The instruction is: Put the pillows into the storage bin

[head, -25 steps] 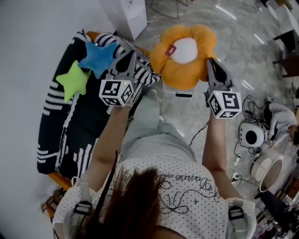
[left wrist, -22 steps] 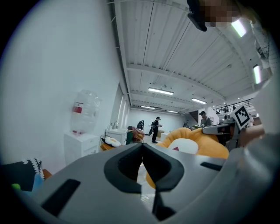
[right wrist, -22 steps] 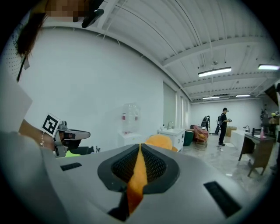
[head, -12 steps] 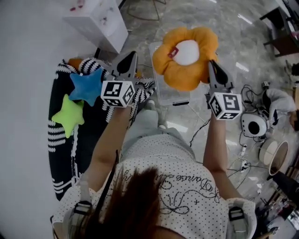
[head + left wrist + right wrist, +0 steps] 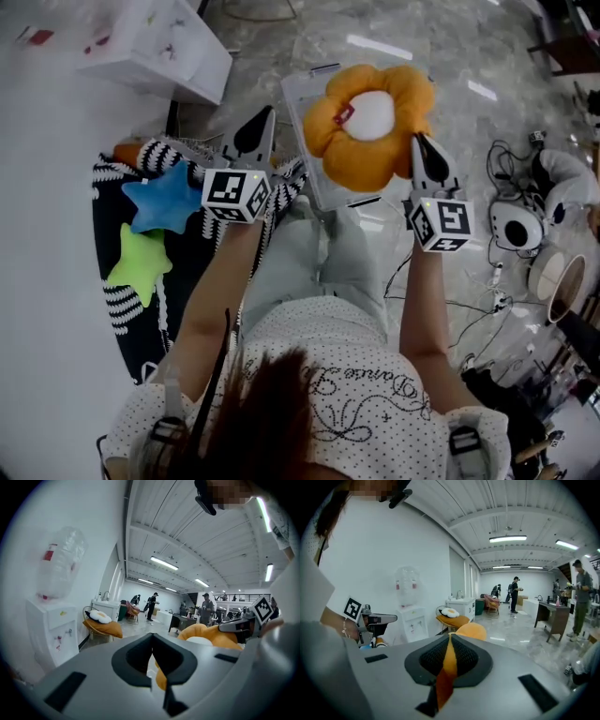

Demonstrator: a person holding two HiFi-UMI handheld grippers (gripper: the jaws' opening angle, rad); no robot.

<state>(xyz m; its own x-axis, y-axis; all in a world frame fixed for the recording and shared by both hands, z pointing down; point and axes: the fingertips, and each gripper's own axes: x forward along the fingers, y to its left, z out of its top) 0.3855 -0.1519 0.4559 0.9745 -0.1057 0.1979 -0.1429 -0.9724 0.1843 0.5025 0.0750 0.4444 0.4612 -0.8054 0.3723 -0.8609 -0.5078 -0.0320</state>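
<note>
Head view: my left claw sits at eleven o'clock, jaws pressed together with nothing in them. My right claw, at one o'clock, is clamped on the edge of the orange flower pillow, which covers part of the clear storage bin. At nine o'clock, the blue star pillow and green star pillow lie on a striped blanket.

Three pillows showed in the head view: one orange flower pillow and two stars, a blue star pillow and a green star pillow. There was one clear storage bin, one black-and-white striped cover, and two tongs, the left tongs and the right tongs. The right gripper view added one white water dispenser and one chair bearing a single egg-shaped pillow.
</note>
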